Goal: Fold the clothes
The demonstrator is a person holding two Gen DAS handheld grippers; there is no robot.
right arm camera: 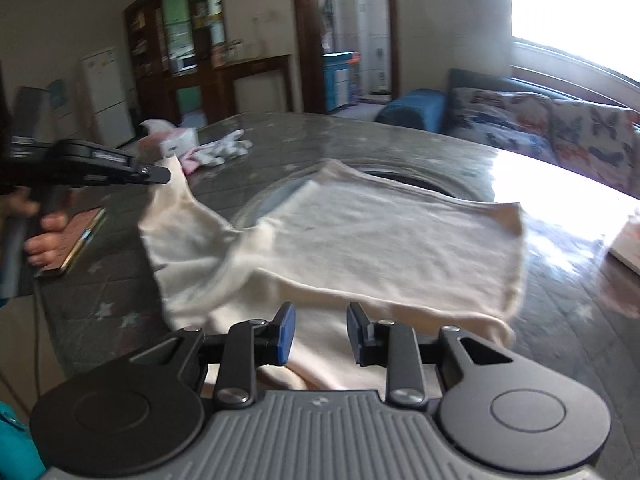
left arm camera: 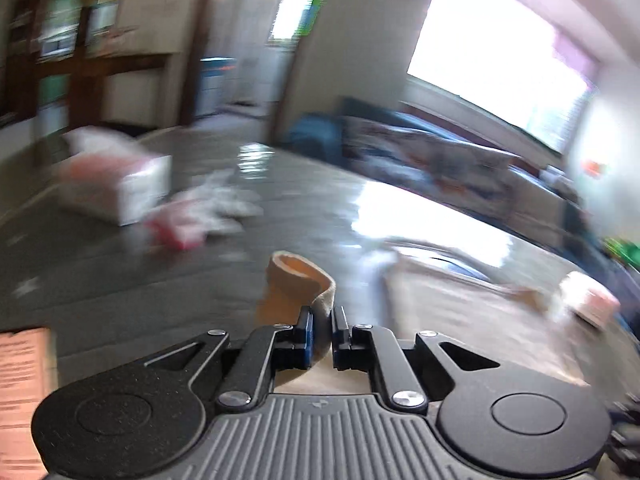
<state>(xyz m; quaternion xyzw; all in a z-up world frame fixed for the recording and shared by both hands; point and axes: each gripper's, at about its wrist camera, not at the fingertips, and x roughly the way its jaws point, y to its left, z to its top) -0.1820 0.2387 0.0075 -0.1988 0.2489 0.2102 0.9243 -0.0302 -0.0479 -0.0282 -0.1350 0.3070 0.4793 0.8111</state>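
Observation:
A cream garment (right arm camera: 360,240) lies spread on the grey star-patterned table (right arm camera: 120,308). My left gripper (left arm camera: 322,334) is shut on a cuff of the cream garment (left arm camera: 298,280) and holds it up off the table. It also shows in the right wrist view (right arm camera: 160,174), at the left, lifting a corner of the cloth. My right gripper (right arm camera: 320,332) is open, its blue pads just above the garment's near edge, holding nothing.
A tissue box (left arm camera: 116,184) and crumpled white and pink cloths (left arm camera: 208,212) sit at the table's far left. A phone and booklet (right arm camera: 80,240) lie at the left edge. A white box (right arm camera: 628,240) is at the right. A sofa (right arm camera: 540,124) stands behind.

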